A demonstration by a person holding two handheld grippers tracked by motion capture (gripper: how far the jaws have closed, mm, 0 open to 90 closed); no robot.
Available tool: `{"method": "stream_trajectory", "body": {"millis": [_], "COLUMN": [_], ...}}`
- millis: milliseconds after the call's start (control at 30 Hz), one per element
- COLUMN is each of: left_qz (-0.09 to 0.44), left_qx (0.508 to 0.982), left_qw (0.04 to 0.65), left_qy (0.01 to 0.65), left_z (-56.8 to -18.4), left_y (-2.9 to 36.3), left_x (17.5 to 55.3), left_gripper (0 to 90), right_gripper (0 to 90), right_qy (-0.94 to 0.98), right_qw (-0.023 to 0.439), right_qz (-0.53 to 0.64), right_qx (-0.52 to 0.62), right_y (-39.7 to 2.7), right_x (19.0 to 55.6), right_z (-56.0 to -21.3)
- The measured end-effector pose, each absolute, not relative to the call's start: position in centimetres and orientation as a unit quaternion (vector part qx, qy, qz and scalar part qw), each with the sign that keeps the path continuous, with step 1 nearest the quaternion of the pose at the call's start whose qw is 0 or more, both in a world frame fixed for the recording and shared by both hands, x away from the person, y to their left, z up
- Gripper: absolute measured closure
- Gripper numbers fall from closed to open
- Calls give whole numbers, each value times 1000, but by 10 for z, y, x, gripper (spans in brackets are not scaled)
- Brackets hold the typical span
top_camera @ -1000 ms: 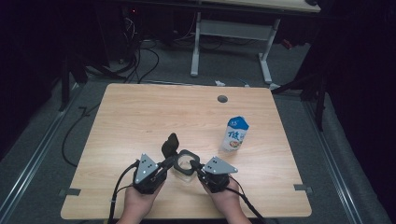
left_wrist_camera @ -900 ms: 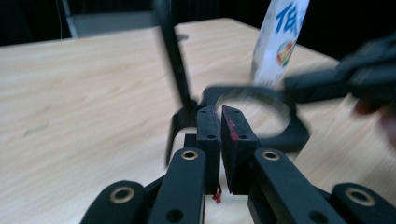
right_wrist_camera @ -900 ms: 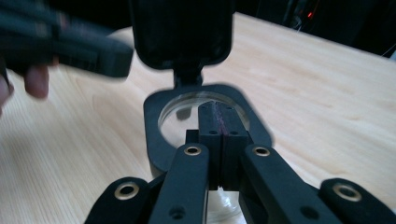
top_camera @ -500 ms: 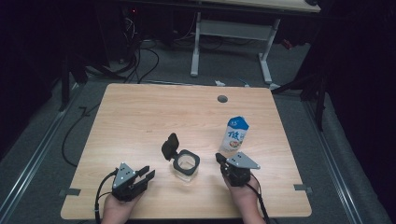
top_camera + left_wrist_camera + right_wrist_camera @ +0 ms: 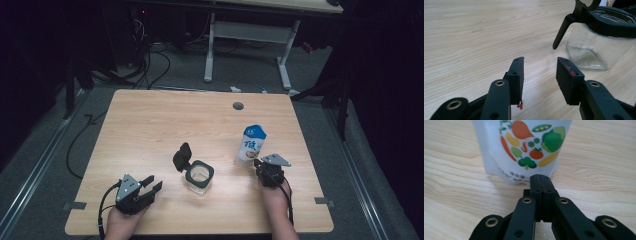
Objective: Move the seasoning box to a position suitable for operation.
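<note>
A clear glass jar (image 5: 199,175) with a black rim stands at the table's front middle, its hinged black lid (image 5: 182,156) flipped up and open. My left gripper (image 5: 153,183) lies low at the front left, apart from the jar. Its jaws have just been opening, with nothing between them (image 5: 539,60); the jar (image 5: 596,47) is ahead to the right. A white pouch (image 5: 252,143) with a blue top stands upright right of the jar. My right gripper (image 5: 258,164) is shut and empty, its tips (image 5: 539,177) just short of the pouch's base (image 5: 524,147).
The wooden table (image 5: 150,125) has a round cable hole (image 5: 238,106) near its far edge. Cables (image 5: 150,65) lie on the floor behind, and another desk's white legs (image 5: 210,50) stand farther back. Dark floor surrounds the table.
Both grippers have left the jar. The left one drew back to the front left and opened its jaws. The right one moved right to the pouch, staying shut.
</note>
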State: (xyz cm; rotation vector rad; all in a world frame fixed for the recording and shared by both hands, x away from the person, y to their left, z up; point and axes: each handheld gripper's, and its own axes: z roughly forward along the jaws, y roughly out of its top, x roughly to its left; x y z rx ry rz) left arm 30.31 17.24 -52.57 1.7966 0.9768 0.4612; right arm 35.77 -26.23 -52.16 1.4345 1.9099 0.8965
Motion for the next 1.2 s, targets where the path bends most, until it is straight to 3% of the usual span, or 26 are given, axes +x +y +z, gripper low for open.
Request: {"method": "stream_trajectory", "body": {"millis": [900, 1200], "left_qz": [188, 182], "left_qx": [745, 745], "left_qw": [500, 501], "left_qy": [399, 401], "left_z": [-527, -529], "left_y": [172, 171], "left_x": [302, 305], "left_gripper": [579, 542], "right_gripper": [899, 870], "right_qy": [709, 719], "right_qw": [269, 273], "right_qz": [332, 351], "right_qx": [561, 534], "right_y": [-261, -253], "right_x": [409, 371], "right_z": [-527, -519]}}
